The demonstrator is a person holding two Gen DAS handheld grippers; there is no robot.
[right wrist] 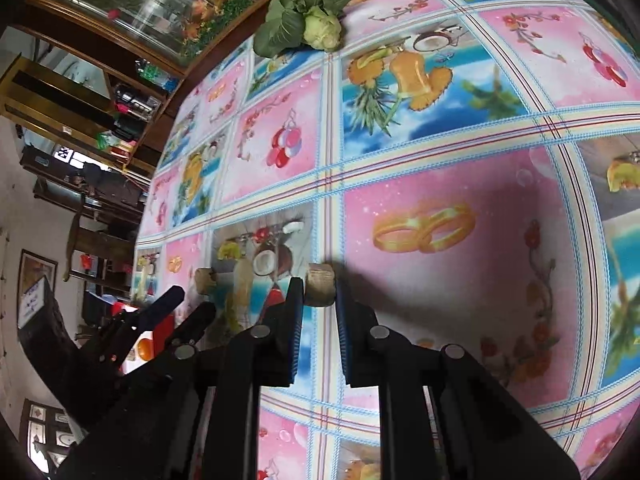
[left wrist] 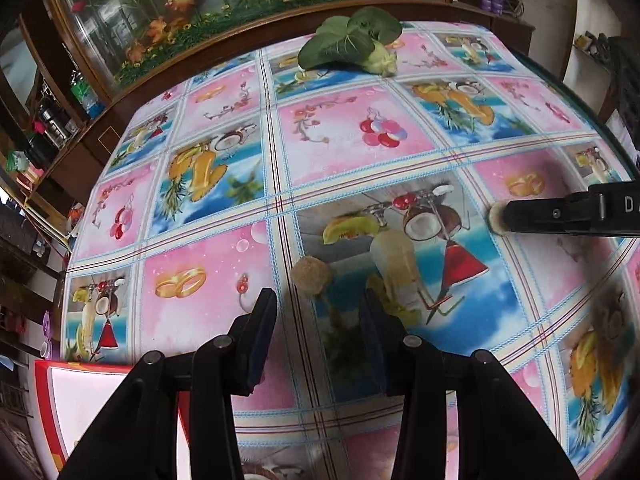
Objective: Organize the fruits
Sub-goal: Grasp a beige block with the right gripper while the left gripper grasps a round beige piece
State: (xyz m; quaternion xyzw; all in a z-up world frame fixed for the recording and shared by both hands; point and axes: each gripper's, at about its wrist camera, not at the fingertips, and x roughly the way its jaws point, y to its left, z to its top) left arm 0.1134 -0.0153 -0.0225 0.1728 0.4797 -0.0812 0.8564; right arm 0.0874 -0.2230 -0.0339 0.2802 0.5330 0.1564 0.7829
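A brown fuzzy fruit (left wrist: 312,276), like a kiwi, lies on the patterned tablecloth just ahead of my left gripper (left wrist: 318,300). That gripper is open and holds nothing. The same fruit (right wrist: 206,280) shows in the right wrist view beside the left gripper (right wrist: 192,302). My right gripper (right wrist: 320,286) is shut on a second brown fruit (right wrist: 320,292) low over the cloth. In the left wrist view the right gripper (left wrist: 502,220) comes in from the right edge, and the held fruit (left wrist: 495,220) shows at its tip.
A green leafy vegetable (left wrist: 352,40) (right wrist: 308,20) lies at the table's far side. A red-rimmed white box (left wrist: 80,400) sits at the near left corner; an orange item (right wrist: 144,346) shows in it. A wooden glass-fronted cabinet (left wrist: 160,20) stands behind the table.
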